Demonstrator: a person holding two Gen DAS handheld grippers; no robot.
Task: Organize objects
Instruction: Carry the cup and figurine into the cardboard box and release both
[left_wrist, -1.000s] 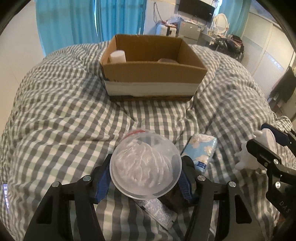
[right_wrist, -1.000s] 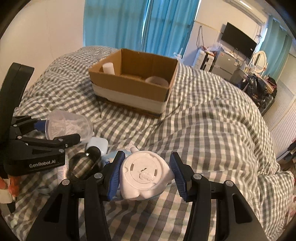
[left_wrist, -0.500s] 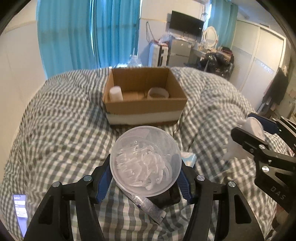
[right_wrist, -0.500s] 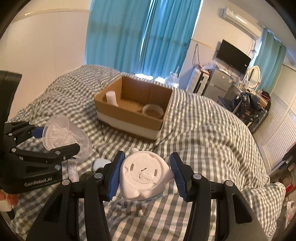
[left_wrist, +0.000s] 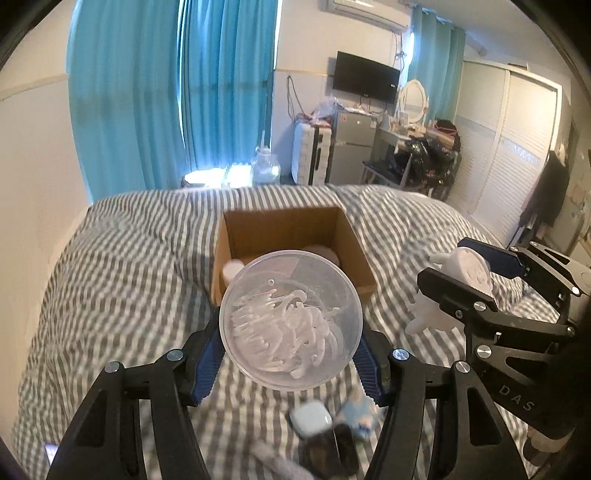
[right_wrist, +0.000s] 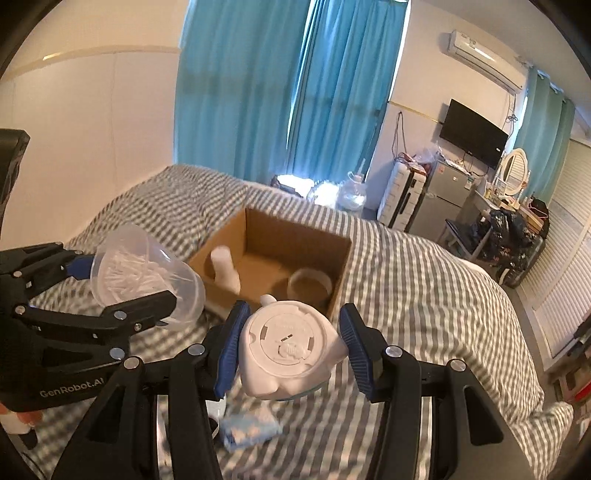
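Note:
My left gripper is shut on a clear plastic jar of cotton swabs, held in the air above the bed; the jar also shows in the right wrist view. My right gripper is shut on a white plastic toy figure, seen bottom-first; the toy also shows in the left wrist view. An open cardboard box sits on the checked bed ahead of both grippers. It holds a white bottle and a round container.
On the bed below the grippers lie a pale blue case, a blue tissue pack, a dark object and a tube. Blue curtains, a fridge, a TV and a wardrobe stand beyond the bed.
Both grippers have risen well above the bed with their objects. The box looks smaller and farther below, and more of the room shows.

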